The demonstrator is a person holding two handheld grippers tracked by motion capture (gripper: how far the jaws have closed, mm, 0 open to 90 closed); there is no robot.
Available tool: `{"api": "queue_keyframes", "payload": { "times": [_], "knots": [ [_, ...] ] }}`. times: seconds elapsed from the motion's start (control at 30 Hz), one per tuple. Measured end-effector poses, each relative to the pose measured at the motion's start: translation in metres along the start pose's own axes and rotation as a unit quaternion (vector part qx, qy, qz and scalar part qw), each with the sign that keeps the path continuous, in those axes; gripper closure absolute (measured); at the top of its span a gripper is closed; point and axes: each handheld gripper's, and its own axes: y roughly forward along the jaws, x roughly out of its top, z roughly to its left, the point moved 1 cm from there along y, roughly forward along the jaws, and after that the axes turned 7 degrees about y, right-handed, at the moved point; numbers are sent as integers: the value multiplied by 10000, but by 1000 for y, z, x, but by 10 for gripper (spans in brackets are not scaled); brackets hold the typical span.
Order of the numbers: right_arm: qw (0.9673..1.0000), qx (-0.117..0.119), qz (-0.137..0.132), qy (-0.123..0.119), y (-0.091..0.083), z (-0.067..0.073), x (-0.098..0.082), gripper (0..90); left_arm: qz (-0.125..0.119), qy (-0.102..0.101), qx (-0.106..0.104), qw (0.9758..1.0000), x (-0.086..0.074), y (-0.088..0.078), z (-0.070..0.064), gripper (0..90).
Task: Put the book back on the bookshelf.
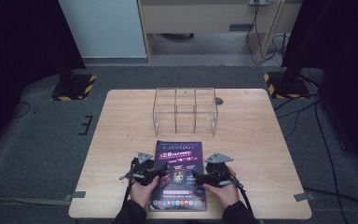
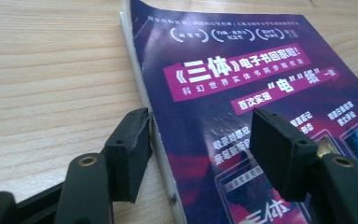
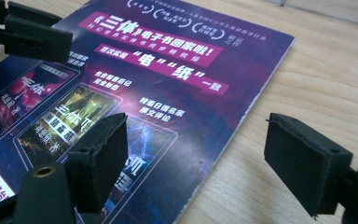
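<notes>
A purple magazine (image 1: 179, 158) with Chinese print lies flat at the table's front centre. My left gripper (image 1: 158, 174) is open at the magazine's left edge. In the left gripper view that gripper (image 2: 200, 144) straddles the white spine of the magazine (image 2: 242, 60), one jaw over the wood and the other over the cover. My right gripper (image 1: 199, 176) is open at the right edge. The right gripper view has my right gripper (image 3: 196, 163) with one jaw above the magazine (image 3: 168, 60) and one above bare wood. Neither gripper holds anything.
A clear acrylic box (image 1: 185, 111) with open compartments stands behind the magazine on the wooden table (image 1: 251, 130). A small dark disc (image 1: 219, 100) lies by the box's right rear corner. Striped stand bases (image 1: 74, 86) (image 1: 284, 84) and cables sit on the floor beyond.
</notes>
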Motion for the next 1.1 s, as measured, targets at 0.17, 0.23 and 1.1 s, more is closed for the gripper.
{"api": "queue_keyframes", "payload": {
  "times": [0.17, 0.23, 1.1],
  "knots": [
    [10000, 26, 29, 0, 2, 2, -2, 222, -17, -83, -7, 10000, 0, 0, 0, 370],
    [10000, 44, 48, 1, 4, 2, -3, 225, -25, -92, 3, 10000, 0, 0, -1, 370],
    [9999, 128, 36, 38, 11, 7, -9, 226, -227, -211, 42, 9995, -5, 0, -2, 363]
  ]
}}
